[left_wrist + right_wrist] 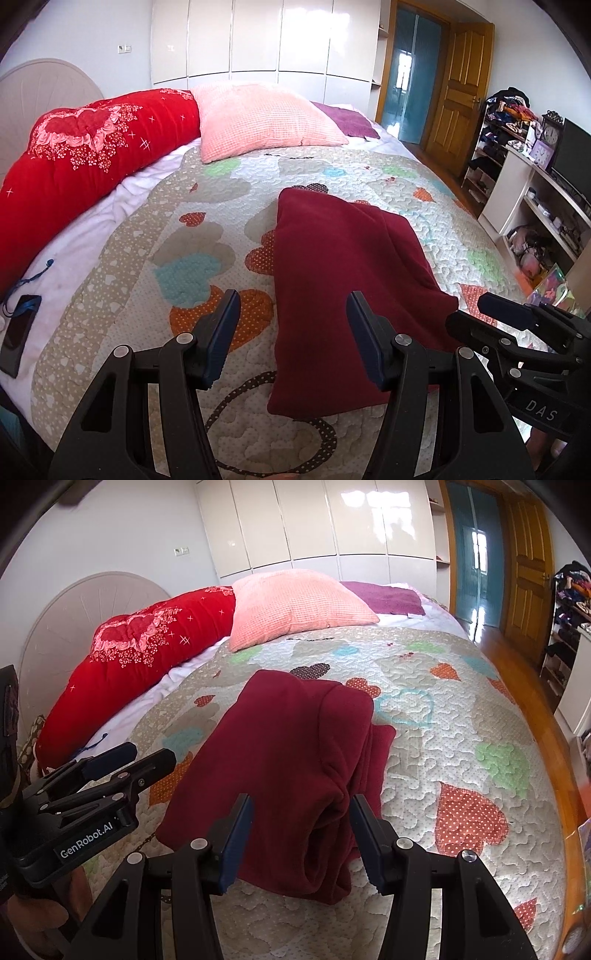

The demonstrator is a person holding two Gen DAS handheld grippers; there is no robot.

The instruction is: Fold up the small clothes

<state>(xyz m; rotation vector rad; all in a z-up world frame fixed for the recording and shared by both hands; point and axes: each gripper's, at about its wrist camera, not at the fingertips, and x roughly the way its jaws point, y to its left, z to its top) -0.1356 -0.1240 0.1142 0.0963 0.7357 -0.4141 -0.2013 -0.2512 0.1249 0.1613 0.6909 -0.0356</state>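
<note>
A dark red fleece garment point(332, 266) lies folded lengthwise on the patterned quilt point(184, 229); in the right wrist view point(288, 746) its right side is a thick doubled fold. My left gripper point(291, 325) is open and empty, just above the garment's near left edge. My right gripper point(301, 830) is open and empty, its fingers straddling the garment's near end without gripping it. The right gripper shows at the right of the left wrist view point(517, 325), and the left gripper at the left of the right wrist view point(110, 771).
A long red bolster point(85, 155), a pink pillow point(262, 118) and a purple cloth point(347, 120) lie at the head of the bed. A phone with a blue strap point(18, 328) lies on the white sheet at left. Shelves and a TV point(569, 158) stand at right.
</note>
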